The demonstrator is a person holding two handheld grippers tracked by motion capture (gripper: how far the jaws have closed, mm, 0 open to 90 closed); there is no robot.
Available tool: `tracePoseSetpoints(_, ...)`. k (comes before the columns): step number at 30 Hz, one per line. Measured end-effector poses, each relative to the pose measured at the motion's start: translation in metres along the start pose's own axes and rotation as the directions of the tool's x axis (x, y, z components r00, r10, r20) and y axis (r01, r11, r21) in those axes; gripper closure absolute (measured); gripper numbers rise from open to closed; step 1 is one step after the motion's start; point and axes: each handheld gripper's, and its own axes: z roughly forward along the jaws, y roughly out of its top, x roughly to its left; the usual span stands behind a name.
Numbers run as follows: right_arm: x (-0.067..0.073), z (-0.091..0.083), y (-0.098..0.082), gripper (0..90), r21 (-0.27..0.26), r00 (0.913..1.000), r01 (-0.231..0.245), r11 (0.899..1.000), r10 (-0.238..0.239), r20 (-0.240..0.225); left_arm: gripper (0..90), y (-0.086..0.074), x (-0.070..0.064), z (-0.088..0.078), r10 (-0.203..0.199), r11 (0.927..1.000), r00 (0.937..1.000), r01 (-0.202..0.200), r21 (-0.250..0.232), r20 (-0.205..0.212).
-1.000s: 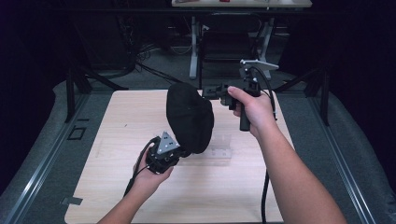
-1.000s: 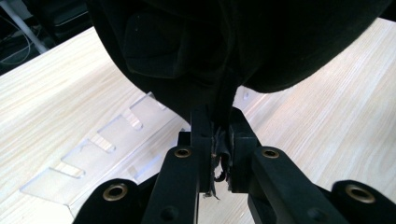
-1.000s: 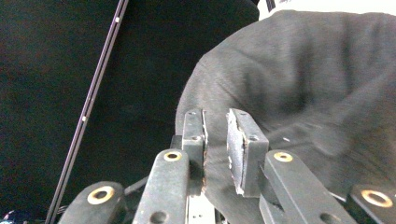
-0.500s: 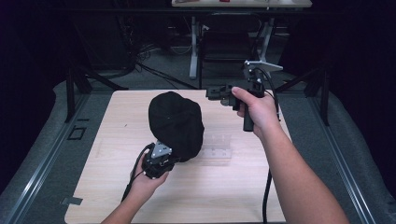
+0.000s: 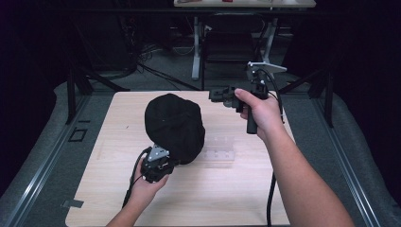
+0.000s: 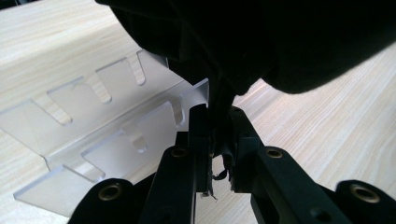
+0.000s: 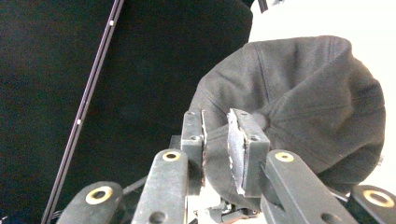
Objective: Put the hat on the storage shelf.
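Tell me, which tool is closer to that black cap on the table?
Left. The left tool is clamped on the black cap at its near edge. The right tool is raised beyond the cap's far right side, apart from it.

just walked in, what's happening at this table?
A person works with two handheld grippers at a wooden table. The left gripper is shut on the edge of a black cap, whose crown rests on the table, partly over a clear slotted acrylic rack. The right gripper is held above the far edge of the table, beside the cap; nothing is gripped between its jaws.
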Motion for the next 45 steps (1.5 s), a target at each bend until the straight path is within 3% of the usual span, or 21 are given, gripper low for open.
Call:
tracePoseSetpoints(4, -0.002, -0.002, 0.0, 76.0, -0.004, 1.0, -0.005, 1.0, 0.005, 0.0, 80.5, -0.002, 0.001, 0.0, -0.013, 0.9999, 0.9999, 0.013, -0.005, -0.005)
tracePoseSetpoints(12, -0.009, -0.001, 0.003, 75.6, 0.0, 0.9999, -0.015, 1.0, 0.015, -0.002, 63.4, -0.011, 0.006, -0.005, -0.059, 0.9982, 0.998, 0.059, -0.007, -0.024)
tracePoseSetpoints(13, -0.009, 0.0, 0.003, 75.5, 0.001, 0.9998, -0.018, 1.0, 0.018, -0.003, 61.4, -0.012, 0.008, -0.006, -0.046, 0.9989, 0.9986, 0.046, -0.009, -0.024)
tracePoseSetpoints(17, -0.011, 0.002, 0.003, 75.2, 0.006, 0.9998, -0.018, 1.0, 0.018, -0.01, 53.5, -0.016, 0.014, -0.012, -0.107, 0.9938, 0.9942, 0.107, -0.028, -0.006)
tracePoseSetpoints(21, -0.014, 0.002, 0.003, 75.2, 0.004, 0.9998, -0.02, 1.0, 0.02, -0.001, 50.4, -0.018, 0.017, -0.02, -0.12, 0.9922, 0.9928, 0.12, -0.036, -0.002)
tracePoseSetpoints(30, -0.011, -0.003, 0.001, 74.9, -0.013, 0.9998, -0.014, 1.0, 0.014, 0.013, 50.4, -0.022, 0.024, -0.038, -0.119, 0.9924, 0.9919, 0.117, -0.037, -0.044)
tracePoseSetpoints(40, -0.014, -0.018, -0.008, 74.1, -0.011, 0.9958, 0.014, 1.0, -0.013, 0.09, 50.2, -0.037, 0.036, -0.06, -0.152, 0.9883, 0.9858, 0.152, -0.015, -0.071)
tracePoseSetpoints(45, -0.02, -0.028, -0.026, 70.9, -0.025, 0.9842, 0.074, 0.997, -0.069, 0.163, 50.1, -0.048, 0.04, -0.067, -0.171, 0.9852, 0.9812, 0.17, -0.018, -0.089)
